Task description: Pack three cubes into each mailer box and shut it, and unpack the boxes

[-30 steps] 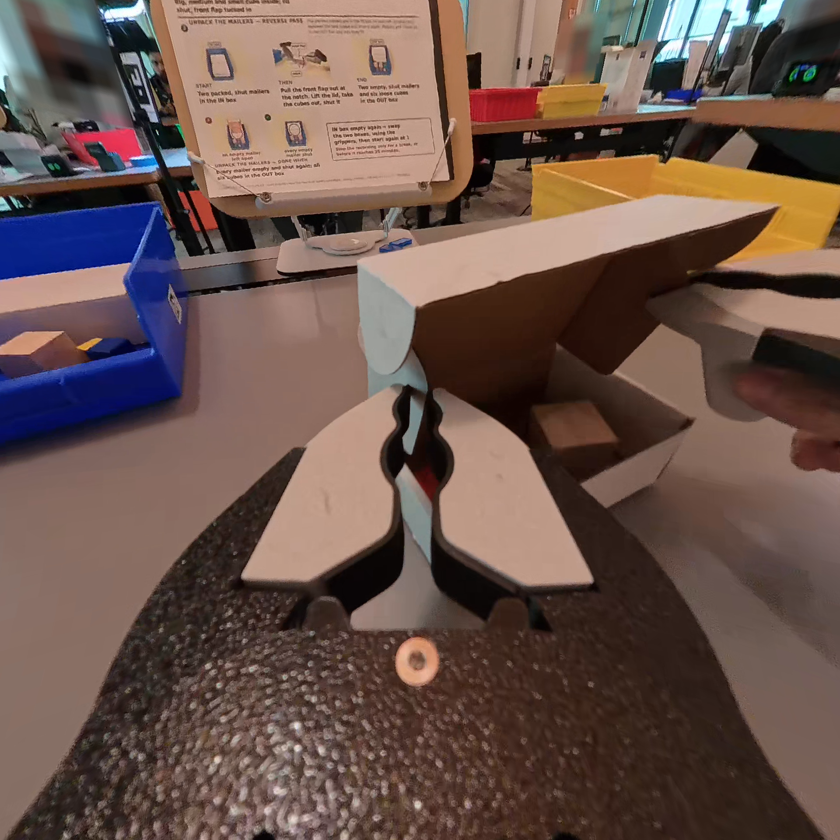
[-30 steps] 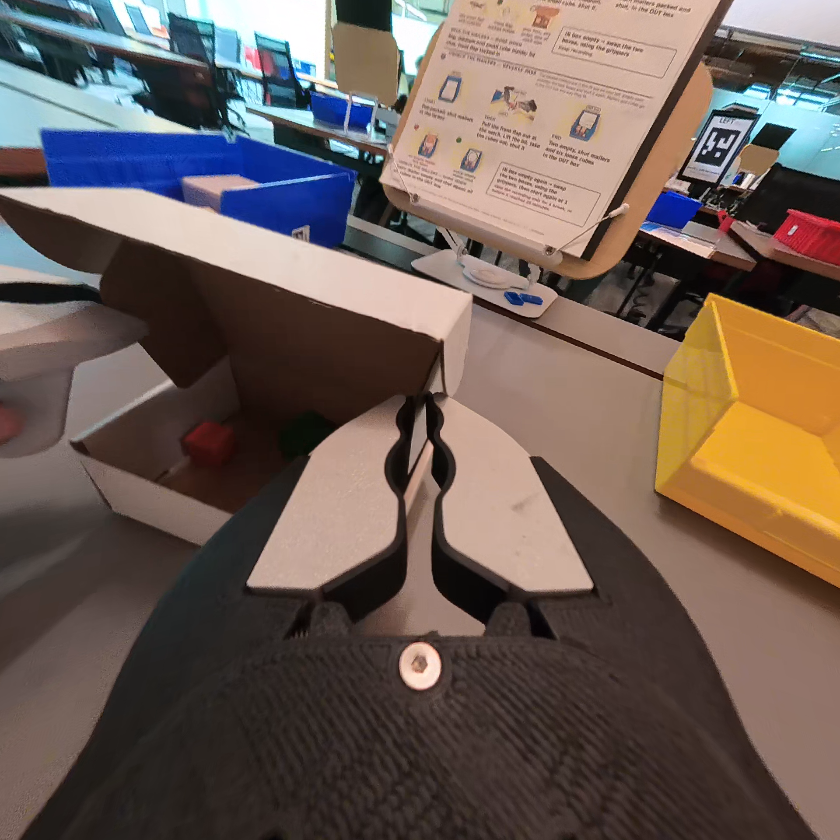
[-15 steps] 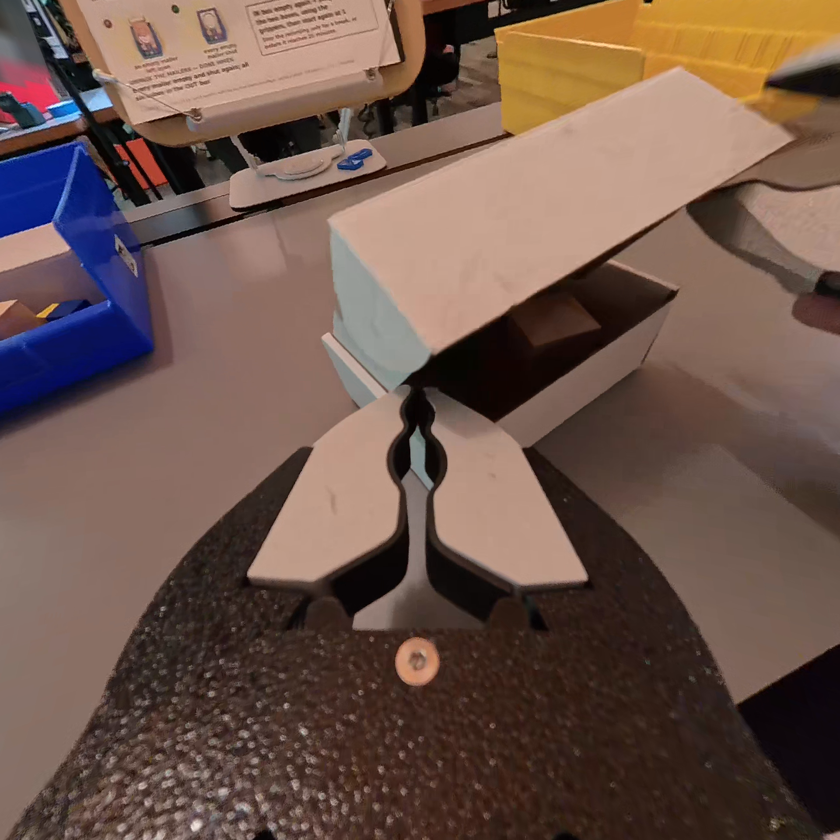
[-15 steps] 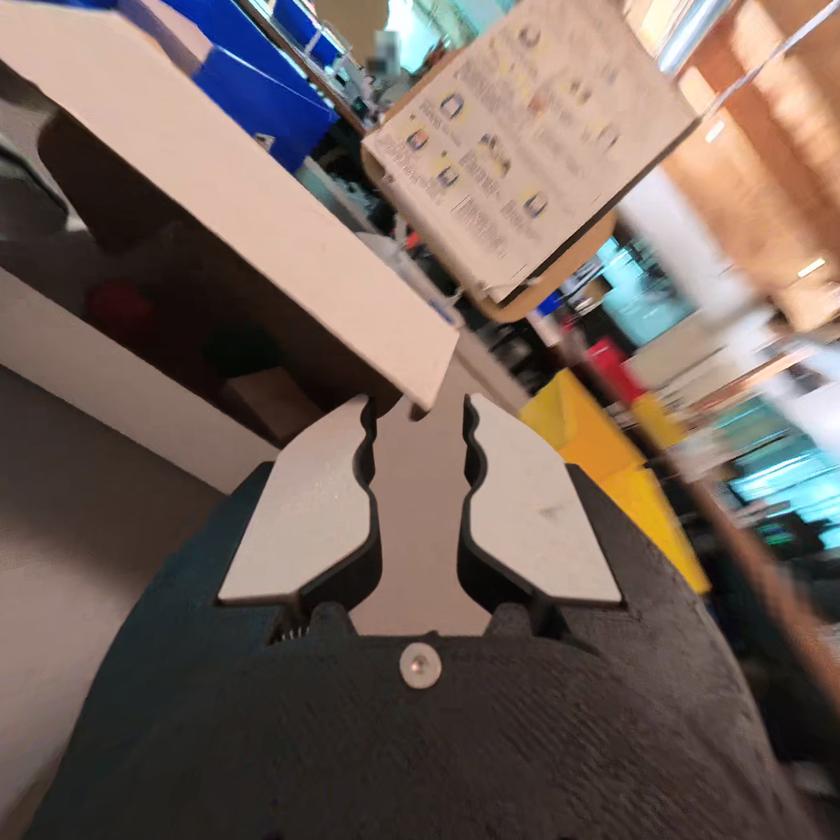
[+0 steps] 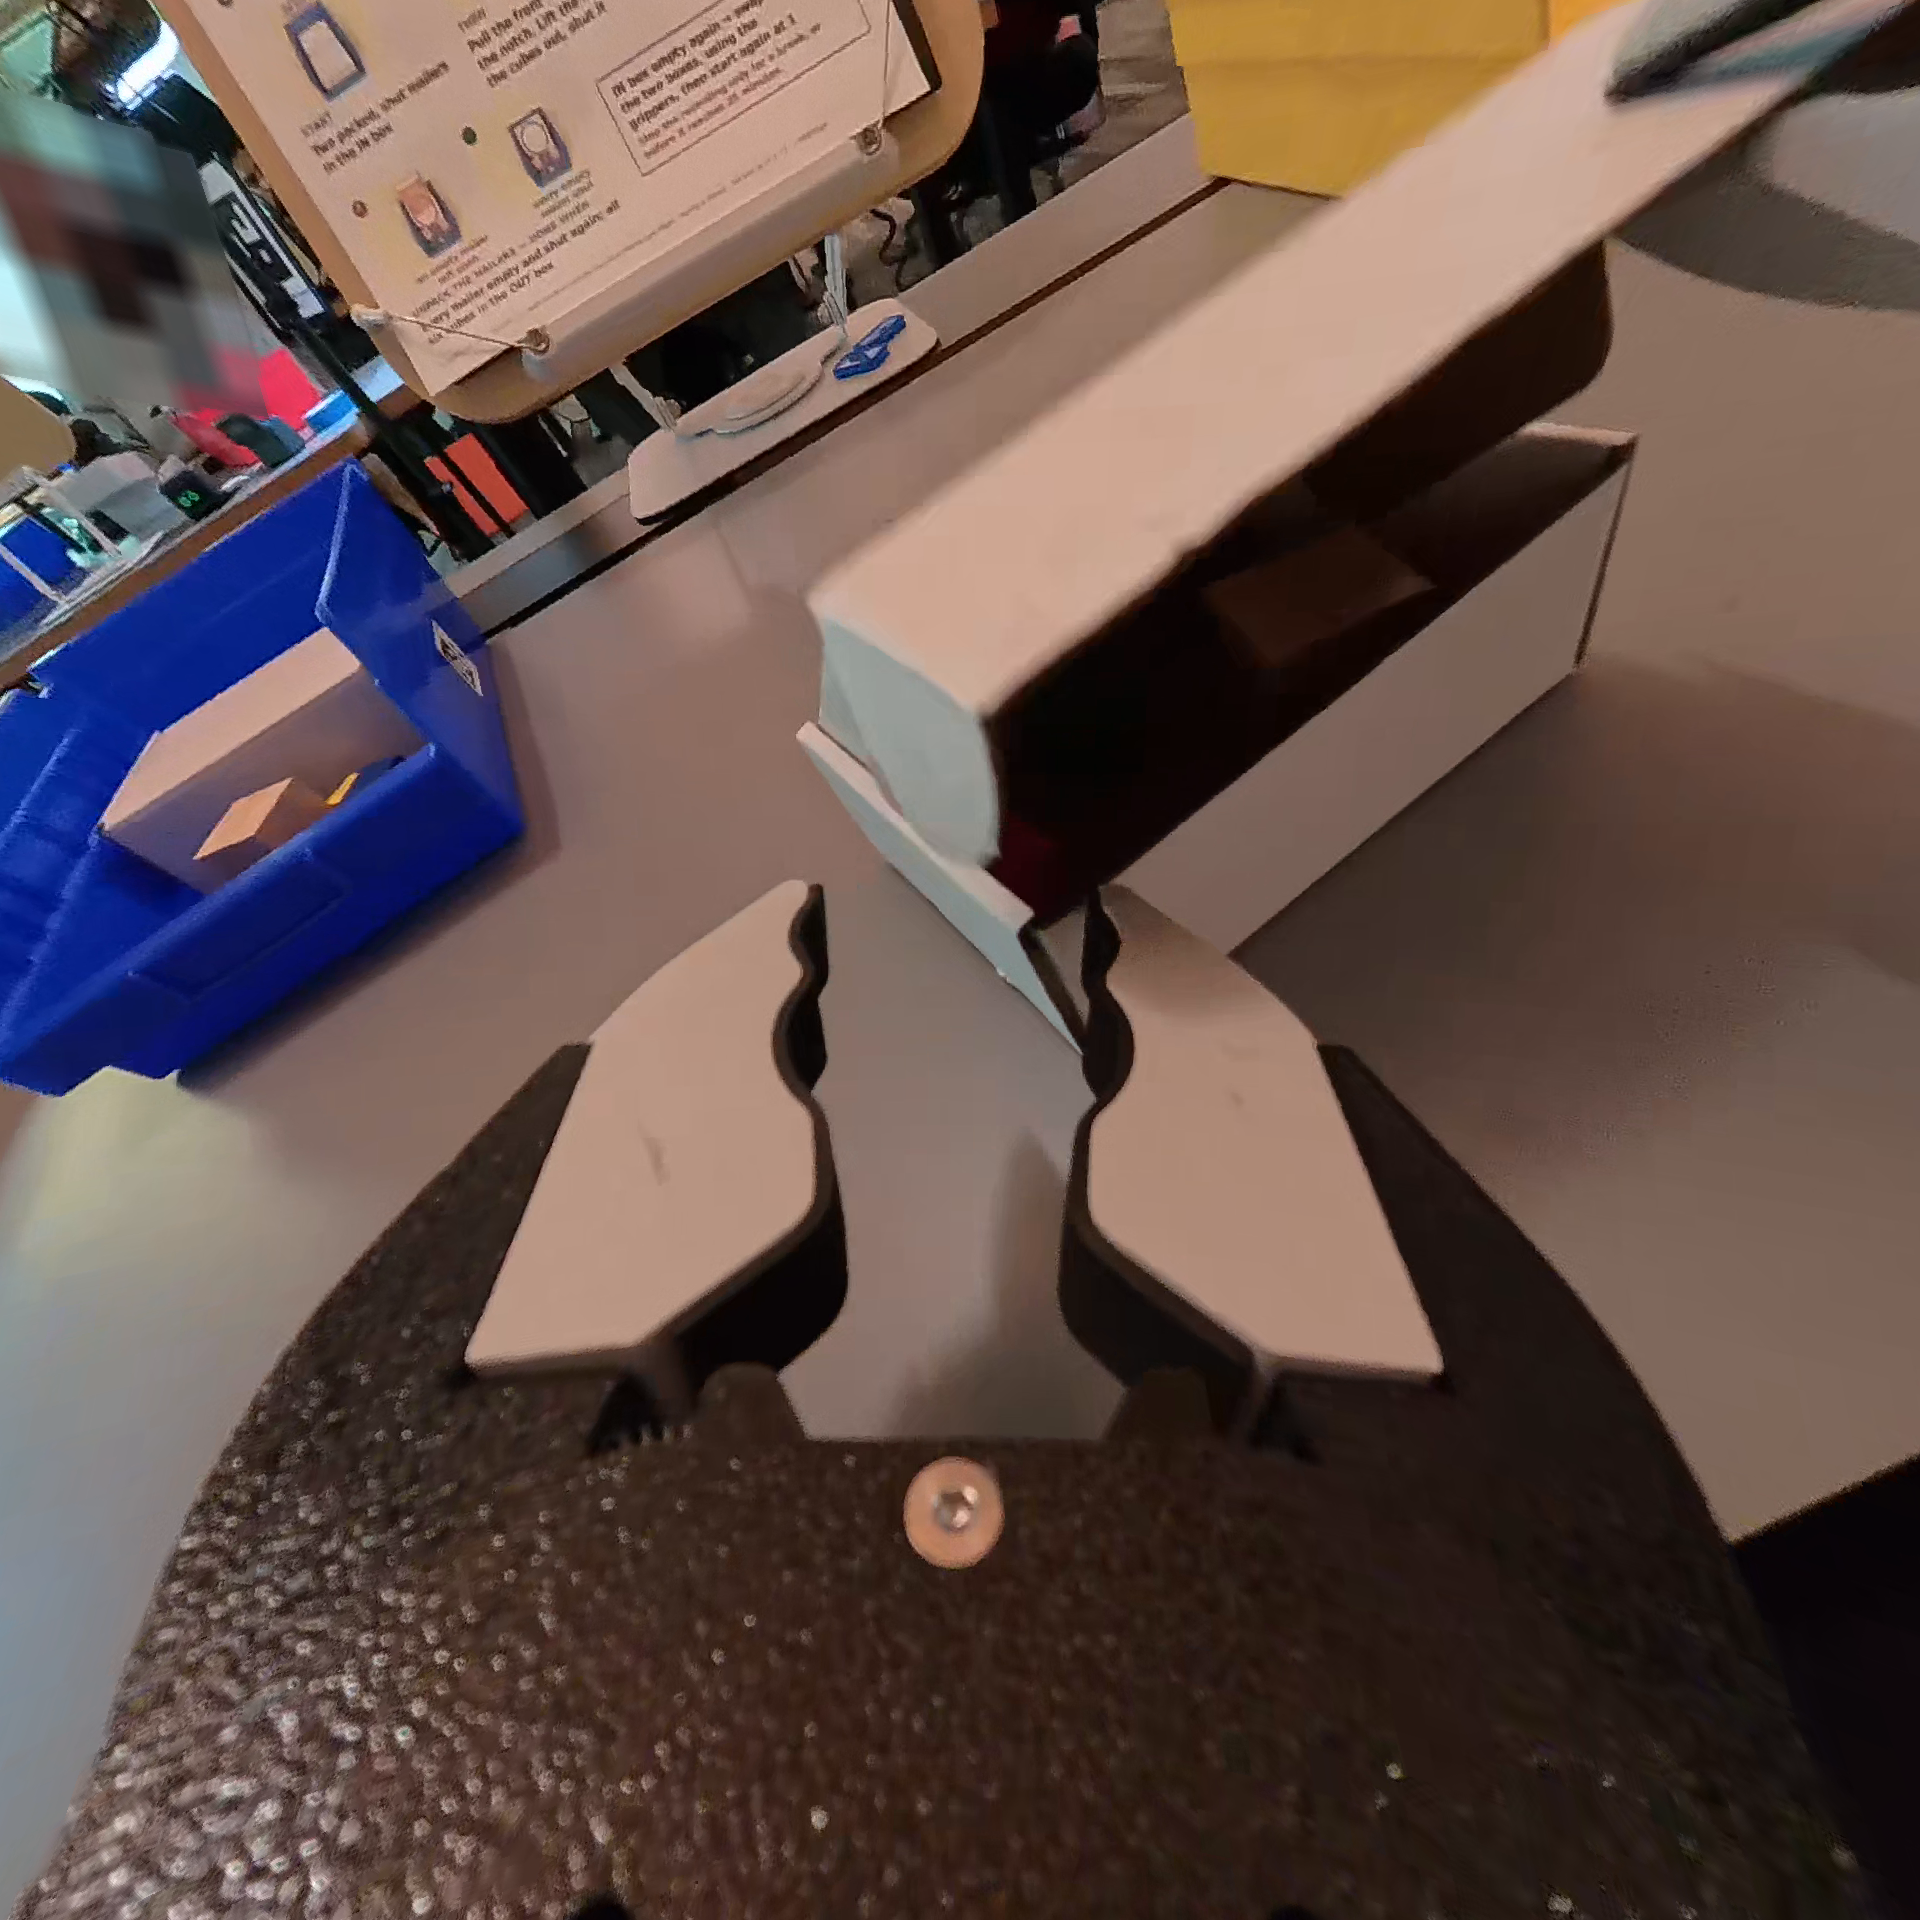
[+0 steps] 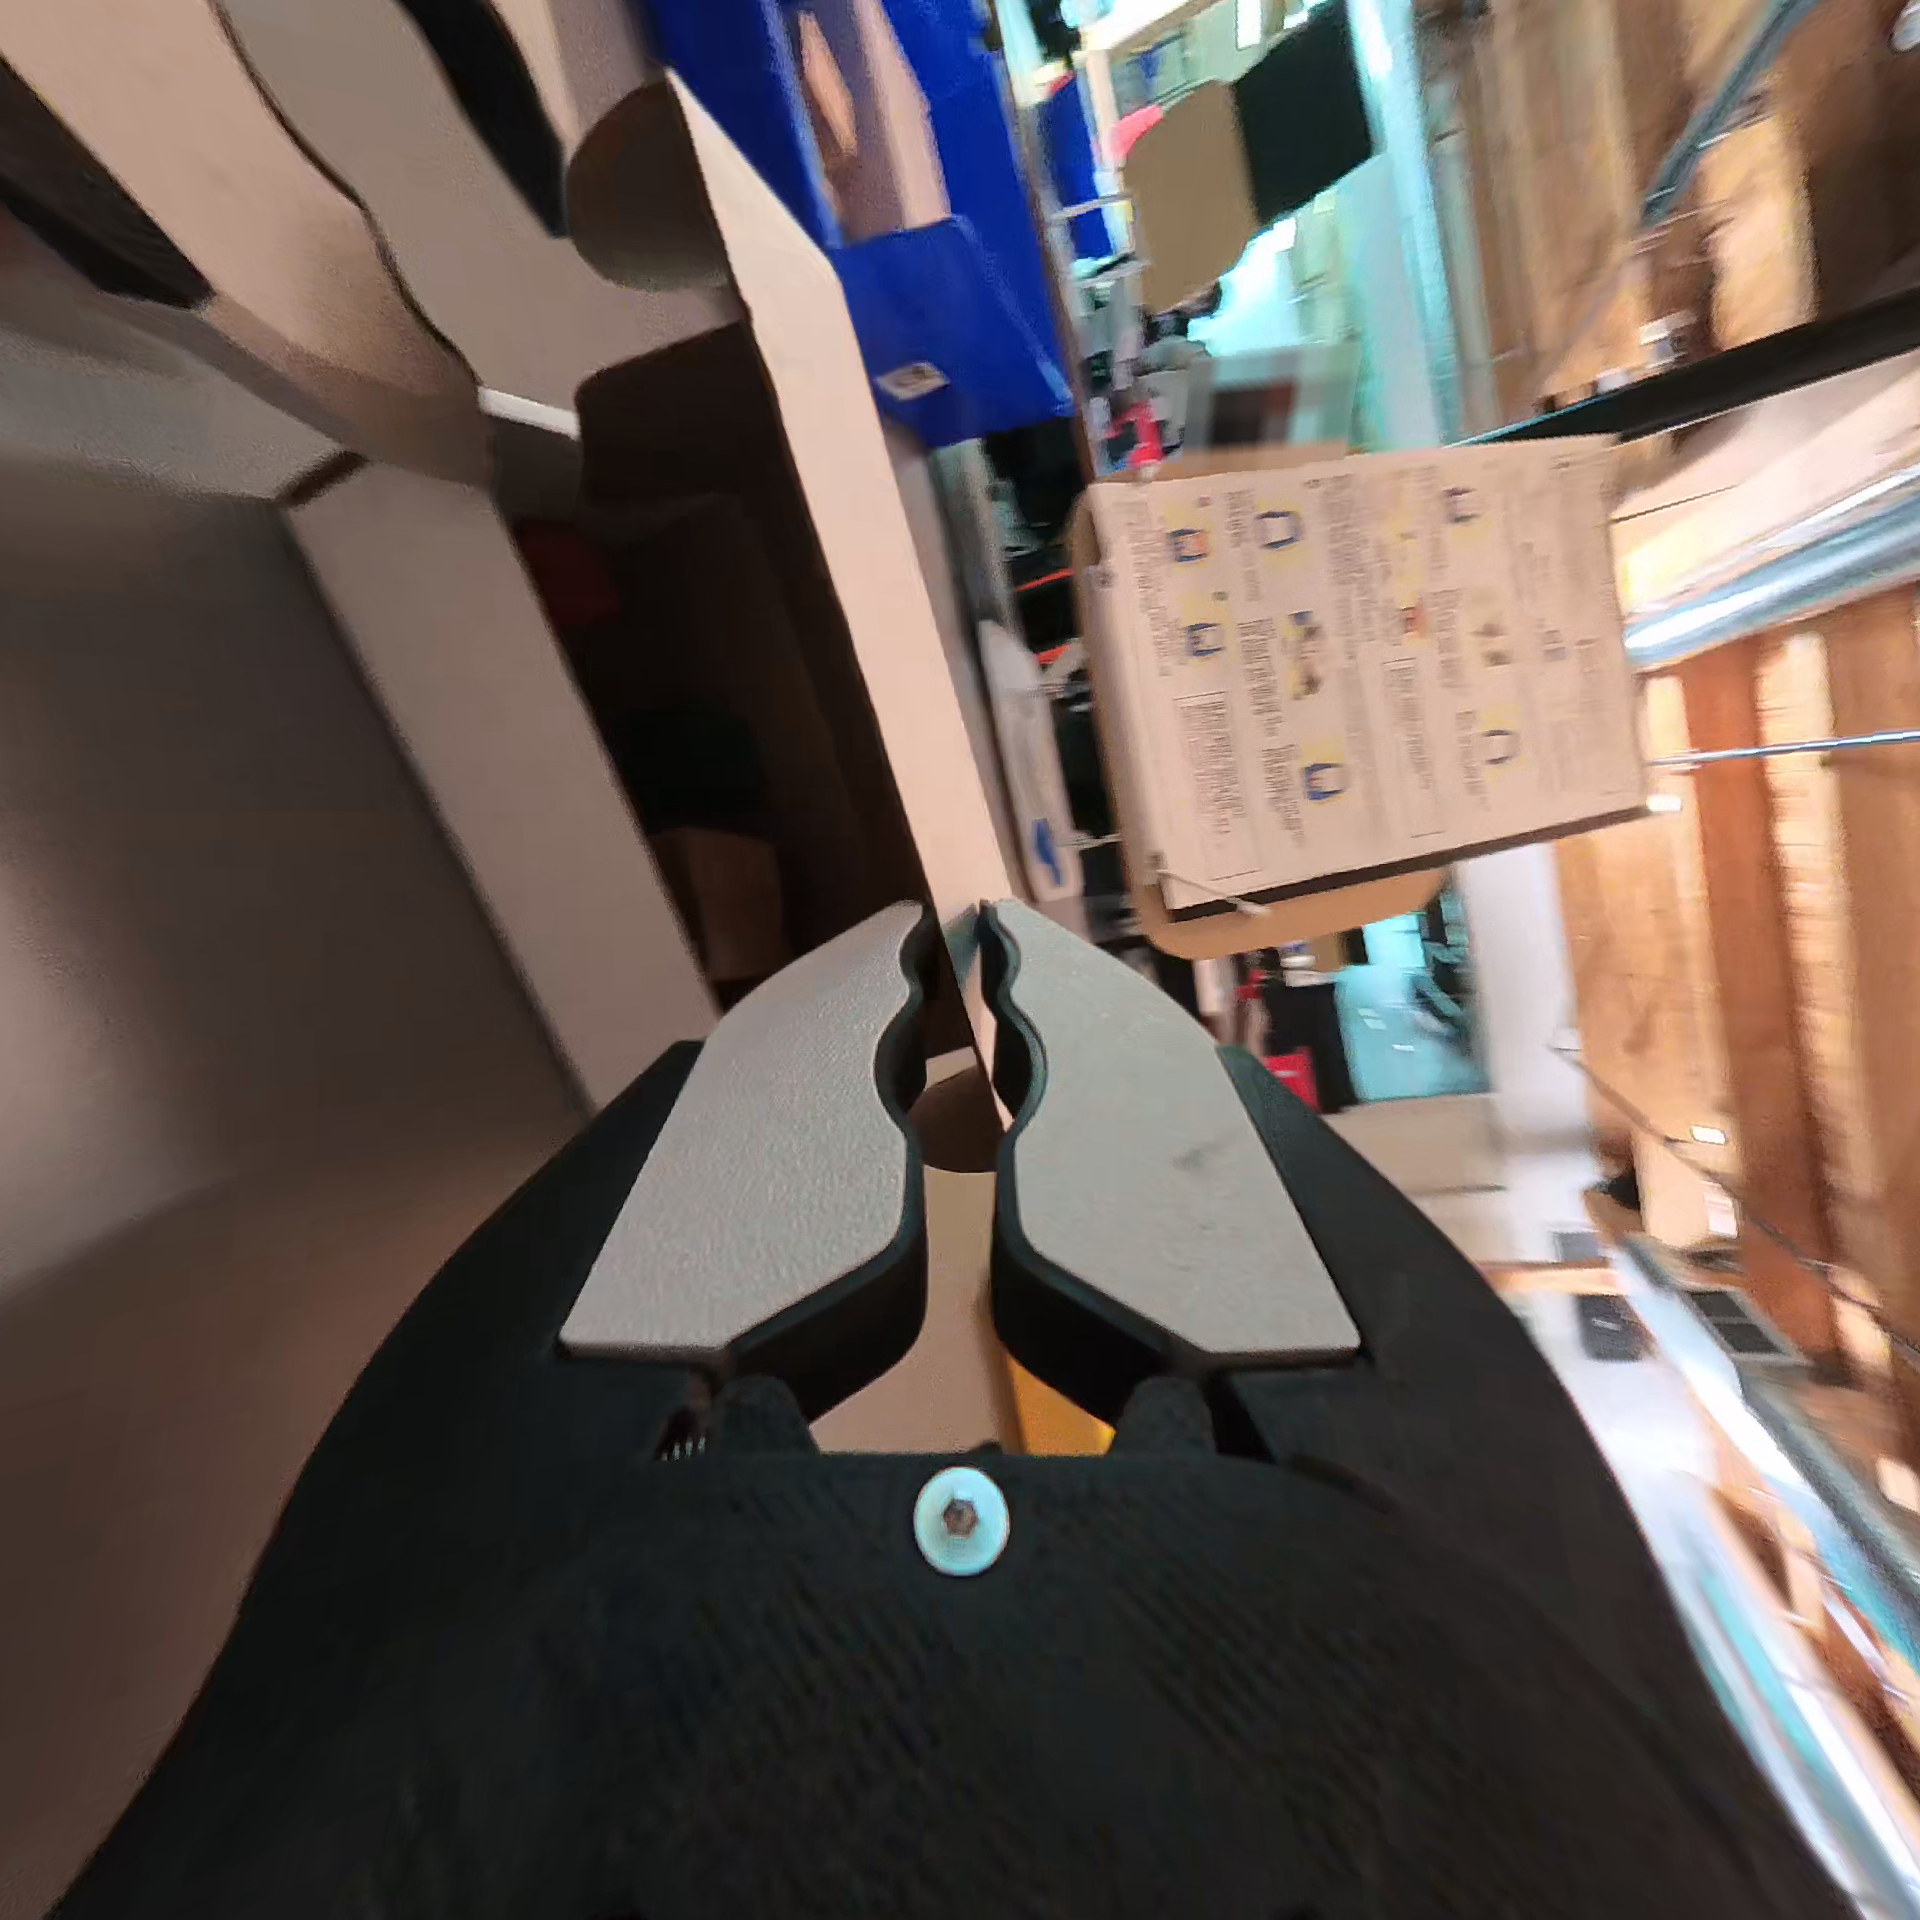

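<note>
A white mailer box (image 5: pixel 1382 665) stands on the grey table with its lid (image 5: pixel 1247 384) half raised. Inside it I see a wooden cube (image 5: pixel 1314 608) and a red cube (image 5: pixel 1031 860). My left gripper (image 5: pixel 954 914) is open, and the box's near corner flap (image 5: pixel 935 883) lies just by its right finger. My right gripper (image 6: pixel 954 920), rolled on its side, is shut on the lid's (image 6: pixel 821 436) front edge. That view shows a red cube (image 6: pixel 561 582), a dark cube (image 6: pixel 707 769) and a wooden cube (image 6: pixel 732 894) inside. The right gripper also shows at the lid's far end (image 5: pixel 1714 47).
A blue bin (image 5: pixel 343 894) at the left holds another white mailer (image 5: pixel 239 717) and a wooden cube (image 5: pixel 255 831). An instruction board (image 5: pixel 582 156) stands at the back, with a yellow bin (image 5: pixel 1351 94) at the back right. The table's edge (image 5: pixel 1818 1496) is near right.
My left gripper has opened and let go of the box's side flap. My right gripper opened, rolled sideways and shut on the lid's edge. The lid has come down lower.
</note>
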`<action>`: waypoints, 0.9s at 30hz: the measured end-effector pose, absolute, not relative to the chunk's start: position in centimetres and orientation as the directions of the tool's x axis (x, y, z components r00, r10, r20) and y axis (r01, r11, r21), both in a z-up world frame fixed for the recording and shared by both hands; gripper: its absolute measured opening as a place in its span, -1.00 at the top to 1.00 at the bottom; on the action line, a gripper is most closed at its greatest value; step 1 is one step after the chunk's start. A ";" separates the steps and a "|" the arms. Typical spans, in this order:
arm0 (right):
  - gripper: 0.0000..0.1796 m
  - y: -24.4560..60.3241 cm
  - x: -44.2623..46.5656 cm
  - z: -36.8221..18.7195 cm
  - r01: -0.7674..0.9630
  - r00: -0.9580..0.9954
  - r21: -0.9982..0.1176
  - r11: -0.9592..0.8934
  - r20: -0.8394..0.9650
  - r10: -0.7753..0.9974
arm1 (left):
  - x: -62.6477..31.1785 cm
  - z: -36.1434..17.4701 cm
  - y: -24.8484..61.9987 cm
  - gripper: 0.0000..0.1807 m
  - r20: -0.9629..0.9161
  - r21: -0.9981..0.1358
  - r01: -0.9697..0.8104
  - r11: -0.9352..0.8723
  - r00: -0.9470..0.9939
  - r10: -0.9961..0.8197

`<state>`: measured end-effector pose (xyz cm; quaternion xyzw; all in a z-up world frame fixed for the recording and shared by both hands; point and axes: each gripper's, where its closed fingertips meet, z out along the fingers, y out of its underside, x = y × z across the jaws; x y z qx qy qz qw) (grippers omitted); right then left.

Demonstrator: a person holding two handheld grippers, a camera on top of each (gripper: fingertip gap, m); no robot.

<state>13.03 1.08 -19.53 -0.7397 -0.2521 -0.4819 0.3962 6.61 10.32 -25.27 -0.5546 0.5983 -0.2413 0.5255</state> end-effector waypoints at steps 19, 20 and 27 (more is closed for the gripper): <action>0.86 0.6 12.7 -26.0 0.660 0.618 -0.382 -0.647 0.766 0.177 | 6.0 -29.0 9.0 0.76 -0.592 -0.642 -0.551 0.533 -0.086 -0.801; 0.85 0.6 12.7 -26.2 0.657 0.624 -0.384 -0.649 0.760 0.182 | 6.0 -29.1 9.0 0.75 -0.595 -0.637 -0.550 0.540 -0.094 -0.798; 0.82 1.1 12.9 -26.5 0.627 0.674 -0.455 -0.632 0.724 0.148 | 6.3 -29.2 9.3 0.72 -0.535 -0.669 -0.539 0.513 -0.130 -0.835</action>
